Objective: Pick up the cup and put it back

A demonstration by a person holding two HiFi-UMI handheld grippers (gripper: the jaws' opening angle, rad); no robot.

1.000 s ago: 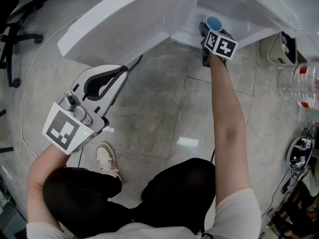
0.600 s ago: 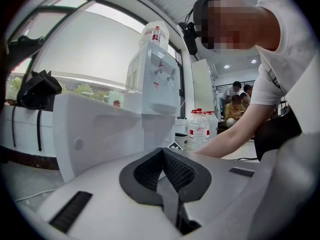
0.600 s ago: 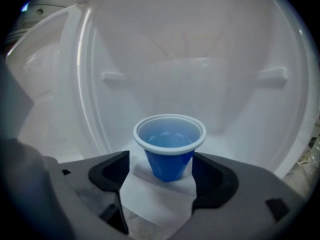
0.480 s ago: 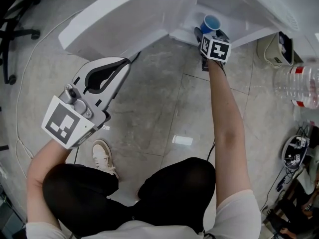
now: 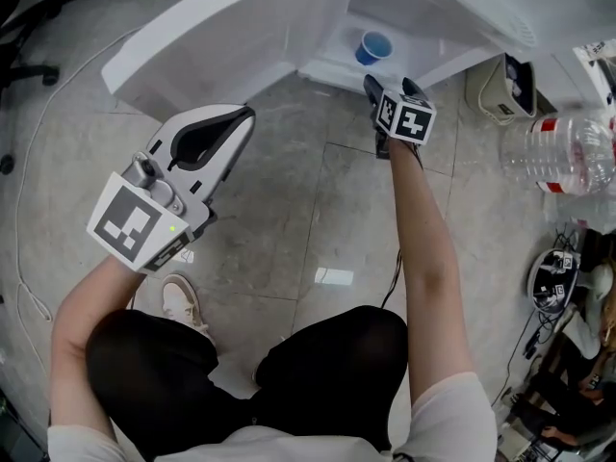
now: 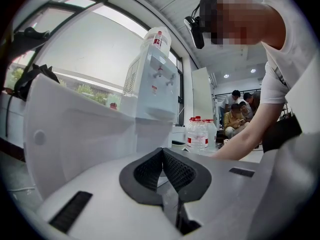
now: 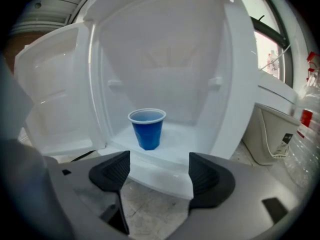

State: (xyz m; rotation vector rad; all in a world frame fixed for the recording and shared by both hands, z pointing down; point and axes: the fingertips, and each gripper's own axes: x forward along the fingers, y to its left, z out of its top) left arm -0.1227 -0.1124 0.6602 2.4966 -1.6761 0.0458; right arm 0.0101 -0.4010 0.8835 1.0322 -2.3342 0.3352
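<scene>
The jaws of my right gripper [image 7: 159,170] stand released and wide. They have just been opening, and nothing sits between the two dark pads. In the right gripper view the blue cup [image 7: 147,129] stands upright on the floor of a white compartment [image 7: 165,59], beyond the jaws and apart from them, a little left of centre. The compartment's door [image 7: 55,99] hangs open on the left. In the left gripper view the jaws of my left gripper [image 6: 162,159] are clenched together, pad against pad, with nothing caught in them. Past them I see a white water dispenser [image 6: 152,84] with a bottle on top, and a cluster of bottles [image 6: 199,134] farther off to the right. From the head view, the right gripper [image 5: 390,87] is held at the near edge of the compartment [image 5: 332,64], with the cup [image 5: 373,47] just beyond it on the far side, not touched. The left gripper [image 5: 241,118] hangs over the tiled floor [image 5: 318,210] at the left, its tip close under the open door [image 5: 221,37] and well apart from the cup. A large clear bottle [image 5: 568,157] lies at the right edge.
</scene>
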